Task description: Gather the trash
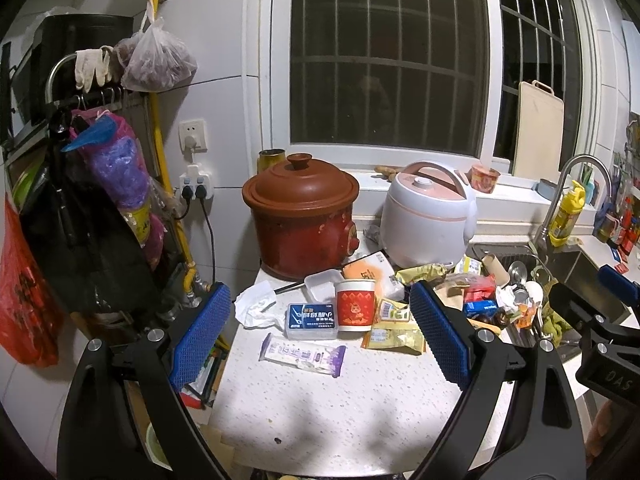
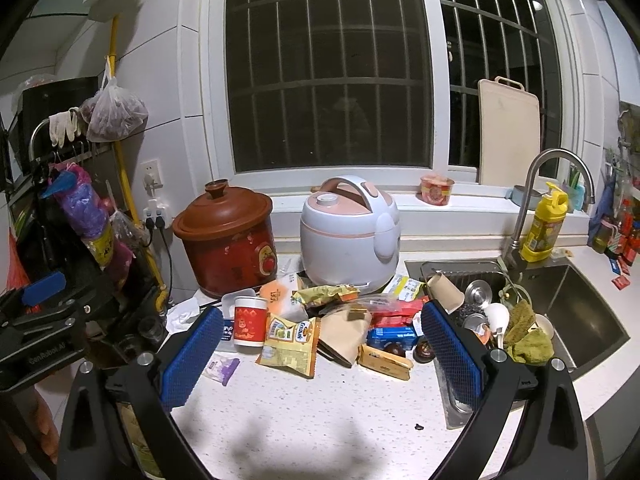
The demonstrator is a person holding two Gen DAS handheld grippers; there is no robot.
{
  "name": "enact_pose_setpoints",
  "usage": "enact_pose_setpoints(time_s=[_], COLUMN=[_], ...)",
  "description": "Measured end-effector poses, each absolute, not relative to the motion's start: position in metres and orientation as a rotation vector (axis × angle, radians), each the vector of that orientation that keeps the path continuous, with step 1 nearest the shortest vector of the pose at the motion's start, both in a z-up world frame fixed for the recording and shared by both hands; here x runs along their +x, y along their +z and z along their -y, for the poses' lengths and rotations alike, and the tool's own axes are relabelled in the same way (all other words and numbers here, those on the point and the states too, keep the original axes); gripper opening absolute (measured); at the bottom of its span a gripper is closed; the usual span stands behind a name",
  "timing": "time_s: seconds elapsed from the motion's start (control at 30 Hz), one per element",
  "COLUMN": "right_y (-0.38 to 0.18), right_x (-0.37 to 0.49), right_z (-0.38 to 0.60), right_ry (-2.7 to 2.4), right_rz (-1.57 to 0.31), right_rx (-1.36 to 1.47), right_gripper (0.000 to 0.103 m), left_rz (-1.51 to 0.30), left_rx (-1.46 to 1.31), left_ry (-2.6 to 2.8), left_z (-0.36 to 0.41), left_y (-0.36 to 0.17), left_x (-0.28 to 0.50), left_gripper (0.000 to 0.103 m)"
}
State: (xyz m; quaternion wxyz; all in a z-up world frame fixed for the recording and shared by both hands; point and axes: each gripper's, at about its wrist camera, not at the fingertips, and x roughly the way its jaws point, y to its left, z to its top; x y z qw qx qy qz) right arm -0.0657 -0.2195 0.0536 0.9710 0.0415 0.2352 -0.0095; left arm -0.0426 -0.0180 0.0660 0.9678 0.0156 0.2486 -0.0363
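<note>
Left gripper (image 1: 320, 344): we hold it above the speckled white worktop (image 1: 320, 408), its blue-padded fingers (image 1: 200, 336) spread wide with nothing between them.
Right gripper (image 2: 320, 356): we hold it the same way, fingers (image 2: 452, 356) wide apart and empty, over the worktop's front edge.
Landmark: the red and white paper cup (image 2: 250, 320) stands upright near the middle of the litter.
Trash left of the cup: a crumpled white tissue (image 1: 256, 304) and a blue and white plastic box (image 1: 312, 320), the box touching the cup's base.
Trash in front of the cup: a white and purple wrapper (image 1: 304, 354) lies flat, apart from the rest.
Trash right of the cup: a yellow snack packet (image 2: 290, 340), a brown paper bag (image 2: 344, 332), a blue packet (image 2: 390, 338) and a tan wrapped bar (image 2: 384, 362), piled close together.
Behind the cup: a white foam tray (image 1: 320, 282), then a brown clay slow cooker (image 2: 228, 236) and a white and pink rice cooker (image 2: 348, 232).
Far right of the cup: a steel sink (image 2: 580, 312) holding a tipped brown paper cup (image 2: 444, 292), utensils and a green cloth (image 2: 524, 336).
</note>
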Motion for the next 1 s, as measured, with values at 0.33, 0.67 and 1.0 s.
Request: enact_pose_setpoints(time_s=[0.33,0.67,1.0], right_y=[0.0532,0.0504,0.0489], right_x=[-0.0666,-0.0672,-0.0647], right_z=[0.2198,0.2212,0.2174], right_ry=[-0.02,-0.014,-0.003], right_rz=[-0.475,-0.484,-0.492], right_rx=[0.084,0.078,0.075], right_gripper=[0.098,0.098,0.098], left_rz=[-0.508,-0.514,-0.521], left_rx=[0.034,0.036,0.027], left_ry=[-0.076,-0.07,-0.078], left_z=[0.0189,0.0183,0.0143], left_y=[0.0639,0.0594,0.0578], left_x=[-0.0411,-0.0404,-0.042], left_gripper=[0.088,0.089,0.089])
